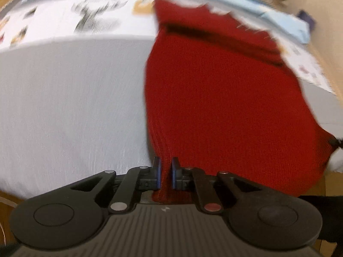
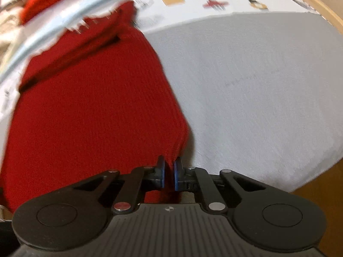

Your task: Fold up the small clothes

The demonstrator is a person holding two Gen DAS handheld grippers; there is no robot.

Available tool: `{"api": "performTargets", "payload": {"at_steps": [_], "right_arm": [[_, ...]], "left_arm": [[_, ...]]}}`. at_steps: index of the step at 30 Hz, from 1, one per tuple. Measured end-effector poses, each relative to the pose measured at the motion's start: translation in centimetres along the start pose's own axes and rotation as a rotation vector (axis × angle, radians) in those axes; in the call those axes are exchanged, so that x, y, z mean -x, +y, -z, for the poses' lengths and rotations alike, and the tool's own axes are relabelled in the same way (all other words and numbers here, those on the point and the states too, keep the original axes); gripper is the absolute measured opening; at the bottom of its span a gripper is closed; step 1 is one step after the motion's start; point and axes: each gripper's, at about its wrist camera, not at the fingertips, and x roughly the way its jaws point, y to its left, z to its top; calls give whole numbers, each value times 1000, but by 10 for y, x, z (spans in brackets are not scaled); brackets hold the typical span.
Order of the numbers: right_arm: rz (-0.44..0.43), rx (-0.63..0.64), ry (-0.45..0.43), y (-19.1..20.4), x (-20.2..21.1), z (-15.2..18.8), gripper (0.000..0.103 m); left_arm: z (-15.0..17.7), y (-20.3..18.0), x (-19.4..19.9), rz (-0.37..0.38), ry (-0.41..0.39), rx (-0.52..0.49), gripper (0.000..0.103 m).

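You have a grey cloth [image 1: 70, 111] spread over the table; the red knit garment [image 1: 225, 107] lies on it, reaching onto a white printed sheet [image 1: 64, 21] at the far edge.

ribbed red knit garment [image 1: 225, 107]

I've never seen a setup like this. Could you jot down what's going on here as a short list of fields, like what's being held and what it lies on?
Item: red knitted garment
Surface: white sheet, with a printed cloth at its far edge
Left gripper: shut on the garment's near left corner
Right gripper: shut on the garment's near right corner
Garment state: near edge pinched at both corners, the rest spread away from the grippers
Picture quality: blurred
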Motion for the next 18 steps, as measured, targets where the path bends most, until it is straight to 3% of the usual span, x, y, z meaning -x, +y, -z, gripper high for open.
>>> {"api": "performTargets", "payload": {"at_steps": [5,10,18], "right_arm": [[-120,-60,-120,4,48,-22,6],[-221,-90,-218,9,96,-31,6],[-357,-104,-297,-8,180,-9,5]], "left_arm": [[-21,-8,43,61,-62,-84,8],[-21,-8,92,108,-139,-142,7],[-15,13,191,225,-253,-151,4]]}}
